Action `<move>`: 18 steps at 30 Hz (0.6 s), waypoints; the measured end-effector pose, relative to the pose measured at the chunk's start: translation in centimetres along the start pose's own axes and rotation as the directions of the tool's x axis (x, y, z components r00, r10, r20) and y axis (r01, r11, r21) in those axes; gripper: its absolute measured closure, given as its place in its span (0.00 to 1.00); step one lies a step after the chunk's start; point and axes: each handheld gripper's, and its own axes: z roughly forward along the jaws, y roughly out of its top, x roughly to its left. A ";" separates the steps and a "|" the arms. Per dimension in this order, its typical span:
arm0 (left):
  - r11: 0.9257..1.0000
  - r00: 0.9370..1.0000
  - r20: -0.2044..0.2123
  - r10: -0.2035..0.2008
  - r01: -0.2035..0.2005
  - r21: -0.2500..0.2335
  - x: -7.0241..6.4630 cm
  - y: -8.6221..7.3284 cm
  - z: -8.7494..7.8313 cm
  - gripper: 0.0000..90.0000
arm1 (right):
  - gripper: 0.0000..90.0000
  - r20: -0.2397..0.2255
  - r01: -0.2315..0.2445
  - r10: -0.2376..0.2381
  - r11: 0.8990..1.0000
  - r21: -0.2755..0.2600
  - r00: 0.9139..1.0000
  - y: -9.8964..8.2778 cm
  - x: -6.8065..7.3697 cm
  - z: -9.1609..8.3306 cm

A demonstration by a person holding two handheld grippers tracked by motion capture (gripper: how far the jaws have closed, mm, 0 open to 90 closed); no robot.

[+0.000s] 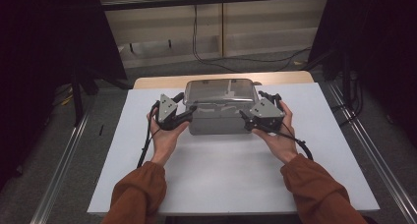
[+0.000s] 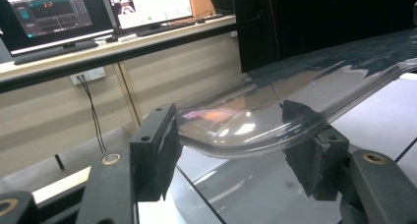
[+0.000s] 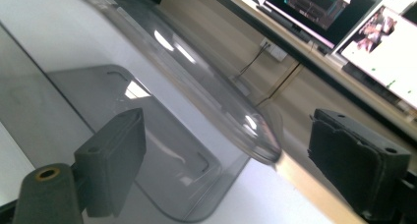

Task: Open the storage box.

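A grey translucent box (image 1: pixel 216 122) with a clear lid (image 1: pixel 219 92) stands on the far half of the white tabletop (image 1: pixel 221 175). My left gripper (image 1: pixel 189 111) is at the lid's front left corner. In the left gripper view the curved lid edge (image 2: pixel 275 106) spans the gap of the left gripper (image 2: pixel 236 150) and both pads press on it. My right gripper (image 1: pixel 246 117) is at the box's front right corner. Seen from the right gripper view, the right gripper (image 3: pixel 226 155) is wide open, with the lid corner (image 3: pixel 196 81) between the pads and touching neither. The box wall (image 3: pixel 162 150) lies below.
A strip of wooden table (image 1: pixel 157 80) shows behind the white top. Black cables (image 1: pixel 236 57) run over the floor beyond. Monitors (image 2: pixel 49 13) stand on a shelf farther back. Dark screens flank both sides.
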 end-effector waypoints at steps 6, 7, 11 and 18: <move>1.000 1.000 -0.003 -0.005 0.005 0.003 0.1 -0.1 0.1 0.45 | 0.12 -0.088 -0.105 0.107 0.994 0.032 0.990 -0.9 -0.9 0.1; 1.000 1.000 -0.003 -0.005 0.005 0.003 0.1 -0.1 0.1 0.45 | 0.12 -0.088 -0.105 0.107 0.994 0.032 0.990 -0.9 -0.9 0.1; 1.000 1.000 0.000 -0.011 0.011 0.000 0.2 0.0 0.0 0.46 | 0.07 -0.123 -0.140 0.137 0.990 -0.016 0.983 -0.7 -1.3 0.1; 1.000 1.000 -0.002 -0.024 0.024 0.000 0.6 0.0 0.1 0.48 | 0.21 -0.122 -0.170 0.162 0.984 -0.058 0.979 -0.7 -2.2 0.2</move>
